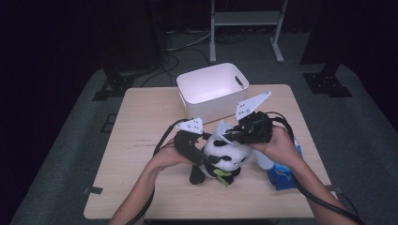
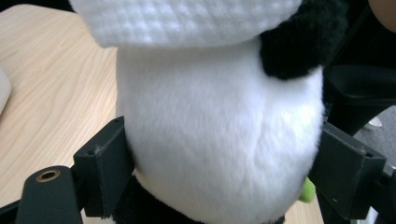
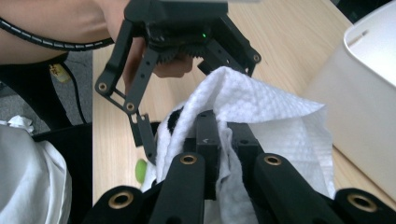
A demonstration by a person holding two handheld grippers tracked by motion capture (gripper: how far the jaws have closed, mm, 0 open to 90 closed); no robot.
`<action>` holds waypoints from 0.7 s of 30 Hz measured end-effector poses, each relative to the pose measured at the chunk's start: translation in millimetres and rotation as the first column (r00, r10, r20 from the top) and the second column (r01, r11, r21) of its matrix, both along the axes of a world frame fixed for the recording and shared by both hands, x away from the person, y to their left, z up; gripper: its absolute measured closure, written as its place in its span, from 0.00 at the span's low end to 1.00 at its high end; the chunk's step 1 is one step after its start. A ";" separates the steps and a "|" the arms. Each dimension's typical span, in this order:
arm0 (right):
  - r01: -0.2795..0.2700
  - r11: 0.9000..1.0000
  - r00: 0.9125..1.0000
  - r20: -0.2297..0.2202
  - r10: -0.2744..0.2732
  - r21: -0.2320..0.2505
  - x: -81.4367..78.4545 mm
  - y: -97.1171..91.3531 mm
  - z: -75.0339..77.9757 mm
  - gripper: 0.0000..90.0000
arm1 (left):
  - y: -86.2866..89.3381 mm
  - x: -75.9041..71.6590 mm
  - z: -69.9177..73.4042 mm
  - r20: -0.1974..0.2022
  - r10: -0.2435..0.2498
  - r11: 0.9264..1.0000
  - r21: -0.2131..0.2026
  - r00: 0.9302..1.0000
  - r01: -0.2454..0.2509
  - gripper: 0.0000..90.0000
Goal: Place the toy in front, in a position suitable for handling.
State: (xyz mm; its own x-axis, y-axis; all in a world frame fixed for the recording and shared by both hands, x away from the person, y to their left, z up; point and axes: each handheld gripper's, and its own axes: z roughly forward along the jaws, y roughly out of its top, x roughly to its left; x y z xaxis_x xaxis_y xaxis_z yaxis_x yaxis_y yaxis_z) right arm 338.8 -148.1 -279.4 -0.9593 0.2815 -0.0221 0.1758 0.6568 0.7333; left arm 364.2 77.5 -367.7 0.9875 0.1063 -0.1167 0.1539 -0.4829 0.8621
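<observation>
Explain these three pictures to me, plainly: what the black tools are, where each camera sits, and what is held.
A person holds a hand-worked two-jaw tool in each hand. The high view looks down on the light wooden table; the other two cameras ride on the tools. The left gripper has its jaws either side of the black-and-white plush panda, its body between them. The right gripper is shut on a white textured paper towel draped over the panda. A white plastic bin stands behind; a blue packet lies at the right.

black and white fur is noted on the panda plush (image 1: 225,157); a white waffle-textured cloth (image 3: 261,105); a white bin (image 1: 213,89); a pale wood-grain table (image 1: 141,140).
</observation>
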 end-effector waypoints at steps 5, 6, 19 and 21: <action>0.044 0.999 0.999 0.028 -0.043 -0.024 -1.0 -11.4 0.7 0.94 | -0.6 4.1 -12.2 -0.027 0.006 0.999 0.038 1.000 -0.005 0.11; 0.044 0.999 0.999 0.013 -0.044 -0.011 0.3 -15.7 0.1 0.94 | -0.5 4.9 -14.9 -0.027 0.006 0.999 0.034 1.000 -0.005 0.11; 0.050 0.998 0.999 -0.007 -0.050 0.046 3.3 -19.1 1.1 0.94 | -3.8 3.9 -9.3 0.025 -0.011 1.000 0.026 1.000 0.011 0.41; 0.032 0.999 0.999 0.005 -0.032 0.043 1.7 -12.9 7.3 0.94 | -4.9 2.0 -4.5 0.031 -0.021 0.999 0.039 0.999 0.020 0.42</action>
State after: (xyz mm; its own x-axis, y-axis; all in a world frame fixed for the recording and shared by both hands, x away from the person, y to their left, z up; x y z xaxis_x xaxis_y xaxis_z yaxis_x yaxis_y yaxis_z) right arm 340.5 -161.0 -272.1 -0.9496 0.3131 -0.0149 0.1922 0.6191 0.7614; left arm 366.3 72.6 -372.2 0.9926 0.0895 -0.0820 0.1167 -0.5188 0.8469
